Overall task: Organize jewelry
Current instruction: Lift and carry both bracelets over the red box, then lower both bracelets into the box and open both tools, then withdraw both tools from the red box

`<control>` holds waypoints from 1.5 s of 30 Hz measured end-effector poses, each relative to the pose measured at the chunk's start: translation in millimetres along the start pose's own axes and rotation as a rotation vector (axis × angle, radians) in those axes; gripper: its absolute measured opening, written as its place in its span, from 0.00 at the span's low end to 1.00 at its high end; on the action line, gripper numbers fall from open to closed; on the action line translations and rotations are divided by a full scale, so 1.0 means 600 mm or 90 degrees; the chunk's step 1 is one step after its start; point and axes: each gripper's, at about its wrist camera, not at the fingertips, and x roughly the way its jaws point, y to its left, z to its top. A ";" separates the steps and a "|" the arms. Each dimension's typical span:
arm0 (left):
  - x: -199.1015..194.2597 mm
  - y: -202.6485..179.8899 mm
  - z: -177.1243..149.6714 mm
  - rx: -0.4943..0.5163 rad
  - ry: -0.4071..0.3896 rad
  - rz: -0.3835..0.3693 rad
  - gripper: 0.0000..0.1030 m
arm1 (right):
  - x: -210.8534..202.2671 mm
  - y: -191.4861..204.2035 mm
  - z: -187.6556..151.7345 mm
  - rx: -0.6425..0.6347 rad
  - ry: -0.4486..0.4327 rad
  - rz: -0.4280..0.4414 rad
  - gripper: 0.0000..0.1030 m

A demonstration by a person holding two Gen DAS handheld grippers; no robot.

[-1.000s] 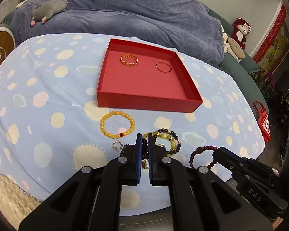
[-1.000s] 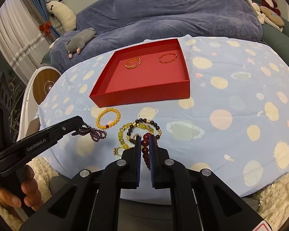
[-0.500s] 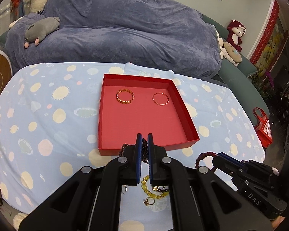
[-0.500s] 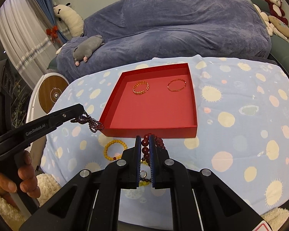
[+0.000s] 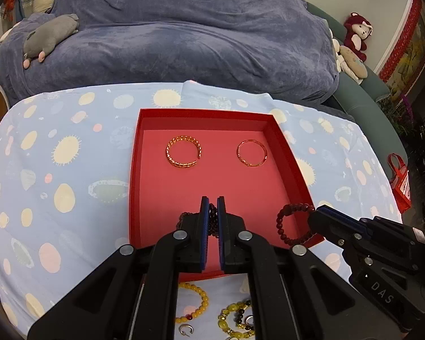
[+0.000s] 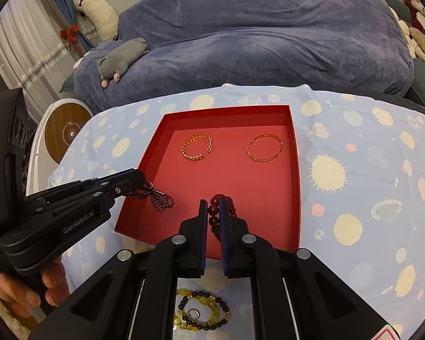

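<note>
The red tray (image 5: 293,167) lies on the surface (image 5: 42,170), which is draped in a pale blue cloth with yellow spots, and serves as the landmark here. Inside it, toward its far wall, rest two gold bangles: a braided open one (image 5: 183,150) on the left and a thin plain one (image 5: 252,153) on the right, well apart from each other.

The left tool (image 5: 212,206) hangs over the tray's near left part, clamped tight on a dark purple bead strand (image 6: 158,197) that dangles in a bunch above the tray floor. The right tool (image 6: 213,208) hangs over the tray's near right part, clamped on a dark red bead bracelet (image 5: 290,223), whose loop stands clear of the floor.

Outside the tray, just beyond its near wall, lie a yellow bead bracelet (image 5: 194,301), a yellow-and-black bead bracelet (image 6: 202,310) and a small silver ring (image 5: 186,329) beside them.

A hand (image 6: 28,291) grips the left tool's handle, left of the tray.
</note>
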 end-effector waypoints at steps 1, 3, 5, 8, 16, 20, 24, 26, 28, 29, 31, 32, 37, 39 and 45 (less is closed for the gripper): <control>0.011 0.001 0.002 0.000 0.006 0.000 0.05 | 0.012 0.000 0.002 -0.003 0.009 0.000 0.08; 0.036 0.005 0.009 0.000 0.024 -0.001 0.05 | 0.037 -0.002 0.010 -0.010 0.026 -0.005 0.08; 0.058 0.009 0.018 -0.002 0.034 -0.003 0.05 | 0.060 -0.008 0.021 -0.009 0.036 -0.012 0.08; 0.081 0.016 0.036 -0.009 0.035 0.000 0.05 | 0.084 -0.020 0.039 0.005 0.030 -0.018 0.08; 0.074 0.040 0.072 -0.054 -0.026 0.033 0.48 | 0.069 -0.050 0.067 0.052 -0.036 -0.052 0.36; 0.056 0.051 0.055 -0.063 -0.036 0.047 0.50 | 0.054 -0.055 0.047 0.054 -0.039 -0.057 0.37; 0.039 0.067 0.022 -0.083 -0.032 0.060 0.50 | 0.041 -0.054 0.019 0.057 -0.035 -0.062 0.37; 0.031 0.074 0.004 -0.095 -0.029 0.064 0.50 | 0.034 -0.052 0.006 0.056 -0.032 -0.063 0.37; 0.023 0.077 -0.013 -0.103 -0.026 0.067 0.50 | 0.027 -0.050 -0.007 0.058 -0.030 -0.062 0.37; 0.019 0.078 -0.020 -0.105 -0.025 0.066 0.50 | 0.023 -0.049 -0.013 0.060 -0.030 -0.063 0.37; 0.010 0.078 -0.034 -0.106 -0.025 0.070 0.50 | 0.014 -0.046 -0.026 0.059 -0.029 -0.062 0.37; 0.005 0.078 -0.041 -0.105 -0.026 0.070 0.50 | 0.010 -0.044 -0.033 0.058 -0.028 -0.063 0.37; -0.014 0.074 -0.076 -0.112 -0.024 0.070 0.50 | -0.011 -0.036 -0.064 0.058 -0.025 -0.064 0.37; -0.020 0.070 -0.093 -0.109 -0.022 0.075 0.50 | -0.019 -0.033 -0.077 0.061 -0.025 -0.067 0.37; -0.032 0.069 -0.139 -0.123 -0.008 0.074 0.50 | -0.035 -0.019 -0.120 0.049 -0.017 -0.075 0.37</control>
